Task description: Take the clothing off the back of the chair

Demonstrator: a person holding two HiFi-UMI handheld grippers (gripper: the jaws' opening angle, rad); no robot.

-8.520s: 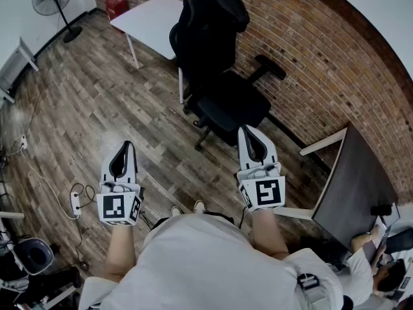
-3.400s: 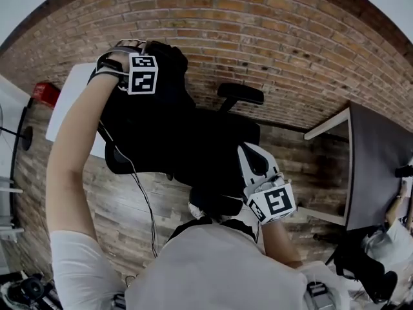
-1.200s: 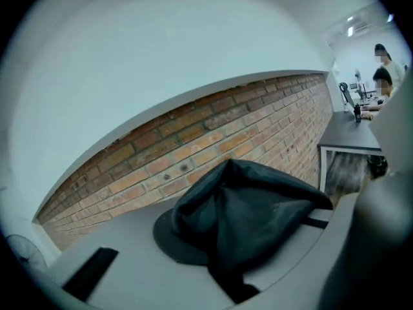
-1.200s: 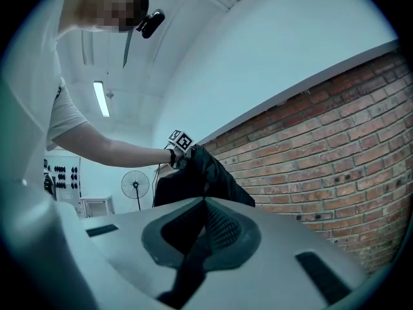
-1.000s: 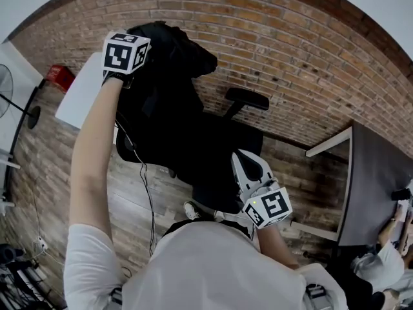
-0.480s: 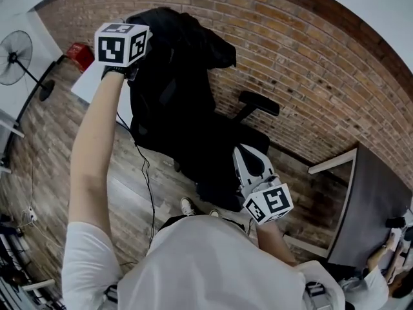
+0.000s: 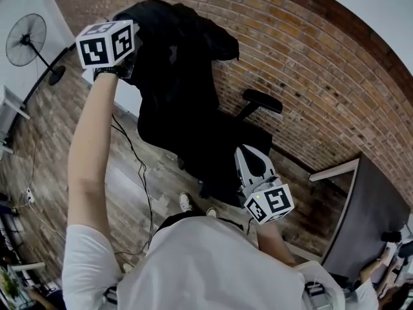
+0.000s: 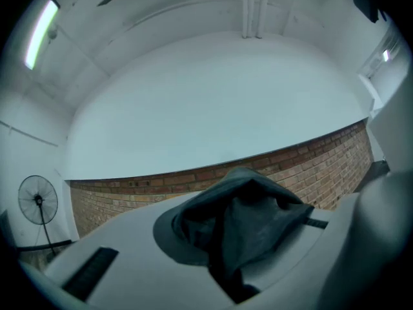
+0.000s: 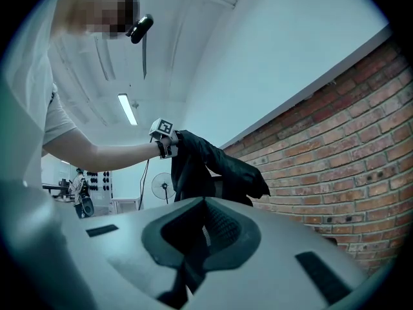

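Black clothing (image 7: 177,34) hangs bunched in the upper left of the head view, over the top of the chair (image 7: 216,150). Cloth and chair back are both black, so where one ends and the other begins is hard to make out, and I cannot tell whether the cloth has cleared the back. The left gripper (image 7: 130,63) is clamped on its upper left edge. Its tips are buried in the cloth, and in the left gripper view a dark wad fills the closed jaws. Lower down, right of centre, the right gripper (image 7: 248,150) hovers over the seat with its jaws together and nothing between them. One armrest (image 7: 261,101) juts out right of the chair back; the other is hidden. A brick wall (image 7: 310,63) runs behind. A white table (image 7: 127,99) shows only as a sliver beside the raised arm. A fan (image 7: 26,41) stands at the far left, and a dark desk (image 7: 368,218) is cut off at the lower right.
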